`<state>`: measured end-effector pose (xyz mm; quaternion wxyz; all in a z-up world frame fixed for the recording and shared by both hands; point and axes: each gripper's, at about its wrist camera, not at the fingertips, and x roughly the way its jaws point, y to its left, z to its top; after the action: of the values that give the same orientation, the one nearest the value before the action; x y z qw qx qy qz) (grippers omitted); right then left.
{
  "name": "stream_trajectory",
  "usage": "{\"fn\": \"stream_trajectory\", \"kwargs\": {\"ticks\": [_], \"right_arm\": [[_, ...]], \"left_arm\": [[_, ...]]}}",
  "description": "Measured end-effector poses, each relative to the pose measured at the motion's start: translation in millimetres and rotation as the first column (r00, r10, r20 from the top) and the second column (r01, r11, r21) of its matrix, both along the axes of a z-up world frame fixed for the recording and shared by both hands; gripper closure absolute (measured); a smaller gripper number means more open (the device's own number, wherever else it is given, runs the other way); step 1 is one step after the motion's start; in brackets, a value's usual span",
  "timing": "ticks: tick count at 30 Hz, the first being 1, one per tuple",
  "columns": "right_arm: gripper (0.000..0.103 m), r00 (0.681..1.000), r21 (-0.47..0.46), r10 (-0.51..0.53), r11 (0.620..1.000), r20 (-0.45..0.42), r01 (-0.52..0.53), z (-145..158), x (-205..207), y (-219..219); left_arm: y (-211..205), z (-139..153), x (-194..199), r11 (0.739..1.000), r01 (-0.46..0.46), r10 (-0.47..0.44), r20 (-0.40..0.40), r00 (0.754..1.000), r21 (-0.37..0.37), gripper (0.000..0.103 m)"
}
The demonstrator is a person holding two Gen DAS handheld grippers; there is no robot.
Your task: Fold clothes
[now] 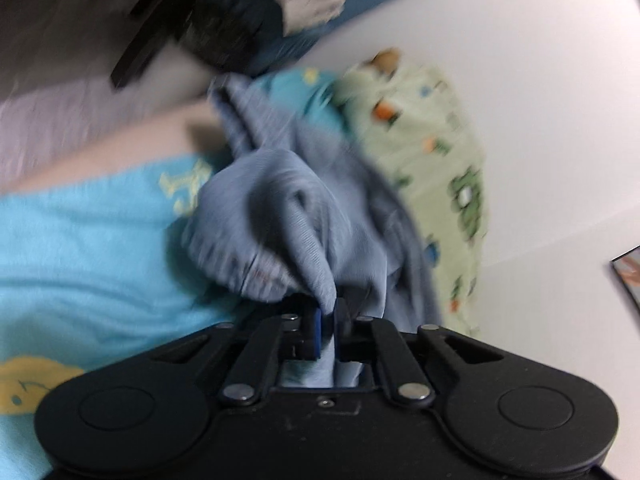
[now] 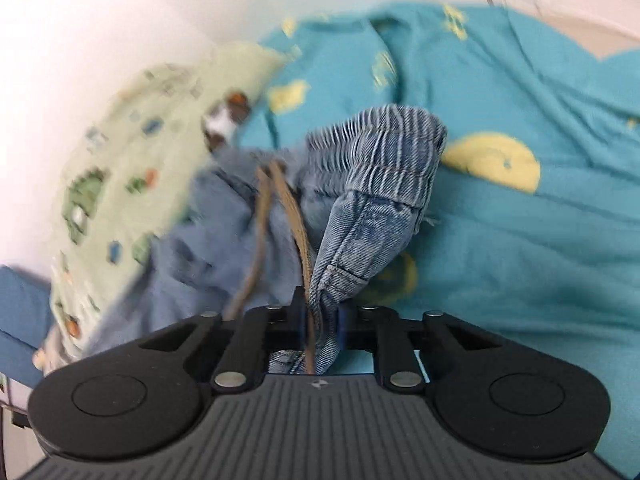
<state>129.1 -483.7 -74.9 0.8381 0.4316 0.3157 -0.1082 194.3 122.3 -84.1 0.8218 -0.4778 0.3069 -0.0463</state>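
The left tongs (image 1: 327,320) are clenched on a fold of the blue denim garment (image 1: 280,208), bunched just ahead of them. The right tongs (image 2: 322,320) grip its striped waistband (image 2: 384,160), over a turquoise shirt (image 2: 540,240).

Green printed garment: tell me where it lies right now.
The green printed garment lies left in the right wrist view and right in the left wrist view, beside the denim shorts, against the turquoise shirt.

Both black two-finger grippers tilt downward: the left gripper (image 1: 326,320) pinches pale blue-grey cloth (image 1: 280,208), the right gripper (image 2: 322,320) clamps blue denim (image 2: 360,224).
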Motion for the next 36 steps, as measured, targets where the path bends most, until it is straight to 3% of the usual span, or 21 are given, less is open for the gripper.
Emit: {"fn": "stream_trajectory", "kwargs": {"ticks": [4,8,16,18,20,24,27,32,34,36], "right_arm": [[0.091,0.988,-0.037,-0.021,0.999,0.151,0.026,34.0,-12.1,-3.5],[0.091,0.97,-0.058,-0.03,0.997,0.24,0.045,54.3,-19.4,-13.4],[0.091,0.942,0.0,-0.194,0.979,0.274,0.202,50.6,-26.2,-56.1],[0.091,0.942,0.027,-0.227,0.974,0.248,0.227,41.1,-25.5,-67.9],[0.09,0.95,0.048,-0.245,0.97,0.194,0.24,28.7,-23.2,-77.3],[0.089,0.965,0.029,-0.259,0.966,0.032,0.258,4.5,-19.3,-83.4],[0.088,0.965,0.027,-0.261,0.965,-0.011,0.261,-1.2,-20.8,-80.4],[0.072,0.971,-0.026,-0.231,0.973,-0.064,0.23,3.2,-21.7,-69.9],[0.065,0.973,-0.047,-0.212,0.977,-0.094,0.208,3.0,-23.9,-66.4],[0.063,0.973,-0.051,-0.198,0.98,-0.12,0.193,2.8,-27.9,-64.7]], "left_arm": [[17.9,21.6,-13.2,0.998,-0.054,0.055,0.074,0.996,-0.023,0.099],[37.5,39.8,-23.6,0.993,-0.1,0.107,0.13,0.986,-0.058,0.099],[86.1,56.4,-39.1,0.956,-0.266,0.285,0.187,0.94,-0.121,0.099],[93.7,54.2,-38.1,0.95,-0.299,0.31,0.154,0.938,-0.091,0.099],[99.1,44.7,-36.5,0.943,-0.314,0.324,0.103,0.94,-0.108,0.099],[97.8,28.1,-28.1,0.949,-0.311,0.311,-0.004,0.95,-0.046,0.099],[95.1,16.6,-26.3,0.949,-0.313,0.312,-0.051,0.949,-0.022,0.099],[91.8,17.3,-31.1,0.953,-0.302,0.303,-0.064,0.951,0.018,0.096],[90.6,18.8,-35.3,0.954,-0.296,0.298,-0.082,0.951,0.036,0.09],[88.7,20.5,-39.5,0.957,-0.284,0.289,-0.103,0.952,0.059,0.069]]}}
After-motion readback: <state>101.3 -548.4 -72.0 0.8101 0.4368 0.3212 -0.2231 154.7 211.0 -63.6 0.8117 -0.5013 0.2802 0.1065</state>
